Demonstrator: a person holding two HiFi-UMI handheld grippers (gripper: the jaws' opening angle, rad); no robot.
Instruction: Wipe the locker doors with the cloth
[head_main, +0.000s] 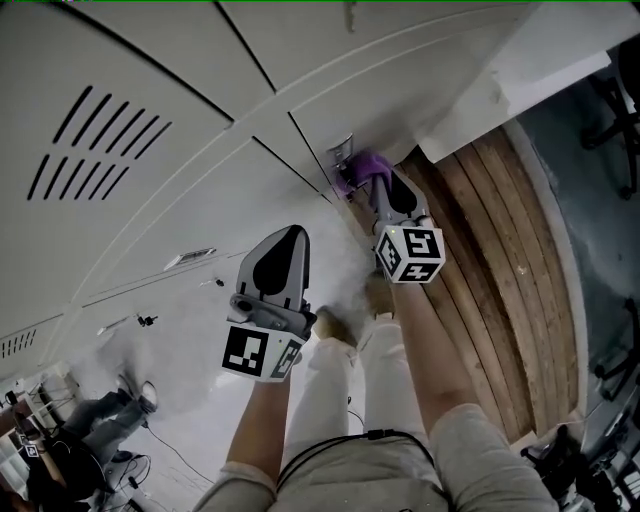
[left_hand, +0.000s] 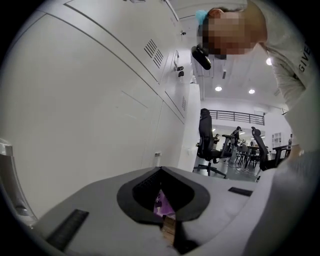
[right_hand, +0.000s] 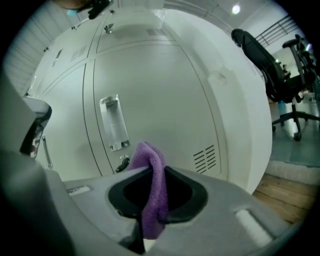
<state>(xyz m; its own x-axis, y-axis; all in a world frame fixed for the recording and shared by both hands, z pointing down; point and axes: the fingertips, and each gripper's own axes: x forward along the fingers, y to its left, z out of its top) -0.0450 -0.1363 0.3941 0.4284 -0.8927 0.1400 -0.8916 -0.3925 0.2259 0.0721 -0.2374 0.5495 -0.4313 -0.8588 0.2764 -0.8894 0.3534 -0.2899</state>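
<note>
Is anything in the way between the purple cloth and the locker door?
Nothing visible is. The purple fluffy cloth, pinched in the right tongs, is close up to the white metal locker door, beside its silver handle.

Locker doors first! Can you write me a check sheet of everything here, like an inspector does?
Surface: pale grey metal locker doors, shut, with slotted vents.
Job's things: purple terry cloth, bunched, close to one door's metal handle; whether it touches the door cannot be told.
Clutter: nothing seen.
Grippers: right gripper clamped on the cloth; left gripper shut, empty.
Cables: thin black cable across the person's waist.
Surroundings: wooden plank floor beside the lockers; black office chair beyond.
</note>
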